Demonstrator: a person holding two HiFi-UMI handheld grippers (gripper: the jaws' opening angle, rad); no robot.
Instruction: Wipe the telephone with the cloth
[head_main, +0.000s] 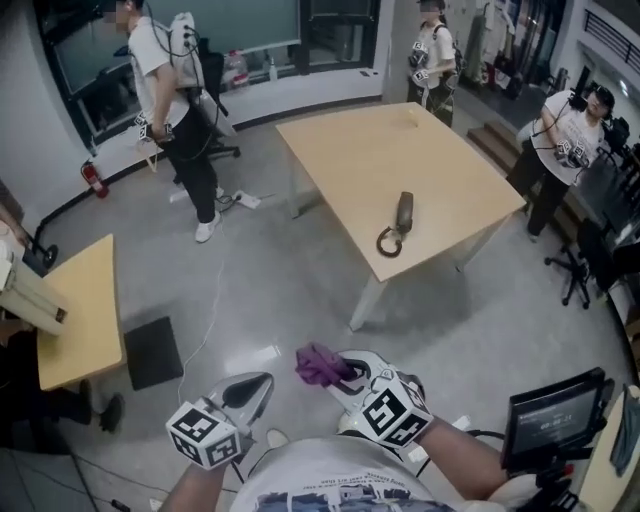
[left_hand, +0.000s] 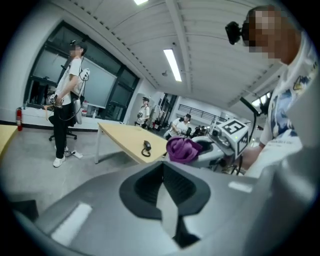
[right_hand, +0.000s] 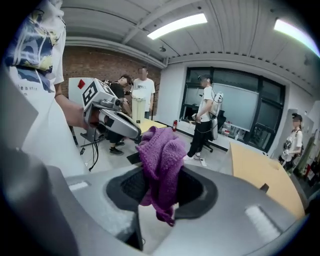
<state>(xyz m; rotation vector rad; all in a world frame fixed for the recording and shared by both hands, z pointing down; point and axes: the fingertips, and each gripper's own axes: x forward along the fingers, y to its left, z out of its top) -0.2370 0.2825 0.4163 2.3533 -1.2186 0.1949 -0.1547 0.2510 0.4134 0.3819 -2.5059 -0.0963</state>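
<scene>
Cloth (right_hand: 159, 162) of purple knit, fuzzy and bunched into soft folds, is pinched between the jaws of the right gripper (head_main: 338, 372). They are narrowed onto the fabric, and a loose tail of it hangs below the dark pads. Just beside it is the left gripper (head_main: 262, 384), a smooth grey shell carrying a cube of square markers. Its jaws are pressed fully together with nothing between them. That makes two grippers and one cloth, both held low near the person's body.

On the glossy grey floor (head_main: 300, 290) to the left lie a flat black square mat (head_main: 152, 352) and a small pale wooden table (head_main: 80, 310). Farther out stands a larger table (head_main: 350, 150) with a light wood top and white legs. The telephone handset (head_main: 403, 212) lies on it near the front right edge, well apart from the cloth and both grippers. It is slim and dark, and its coiled cord (head_main: 388, 242) curls into a ring at the near end.

Beyond the tables stand three people in white shirts. A red fire extinguisher (head_main: 93, 178) rests by the far left wall.
</scene>
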